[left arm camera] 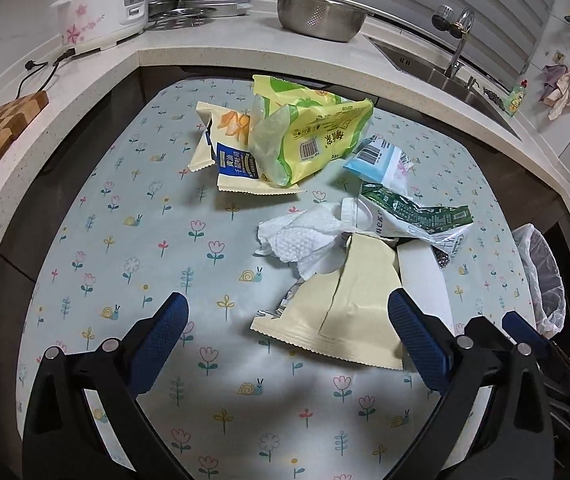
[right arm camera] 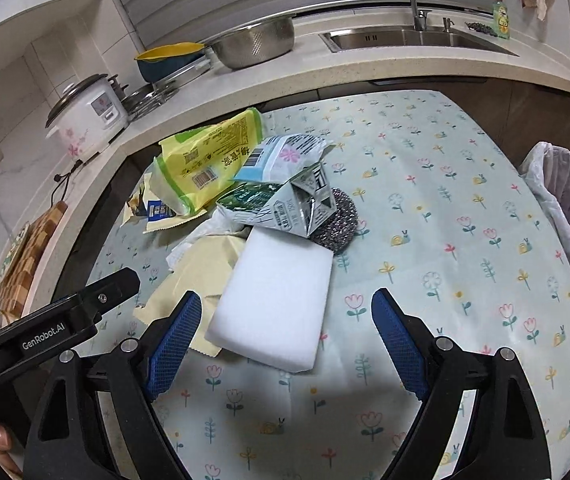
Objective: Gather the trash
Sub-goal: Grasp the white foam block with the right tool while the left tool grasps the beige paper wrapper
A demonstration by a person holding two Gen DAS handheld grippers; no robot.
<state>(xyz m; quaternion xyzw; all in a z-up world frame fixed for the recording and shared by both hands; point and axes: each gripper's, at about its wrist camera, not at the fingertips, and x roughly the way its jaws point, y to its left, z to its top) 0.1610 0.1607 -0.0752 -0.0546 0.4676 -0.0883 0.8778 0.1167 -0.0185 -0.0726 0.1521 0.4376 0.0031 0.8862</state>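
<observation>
Wrappers (left arm camera: 309, 136), carton (right arm camera: 285, 204), sponge (right arm camera: 273, 300); left gripper (left arm camera: 285, 336) and right gripper (right arm camera: 285, 328) both agape, empty; risk: overlapping litter drags neighbours off table (right arm camera: 445, 240).

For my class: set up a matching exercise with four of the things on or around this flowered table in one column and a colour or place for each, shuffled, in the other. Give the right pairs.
Things:
1. white sponge block
2. steel wool scourer
3. bin with plastic liner
4. rice cooker

Descriptions:
A. on the counter, pink flower print
B. beside the table's right edge
C. nearest the right gripper, lying flat
D. silvery, partly under a crushed carton

Pairs: 1-C, 2-D, 3-B, 4-A
</observation>
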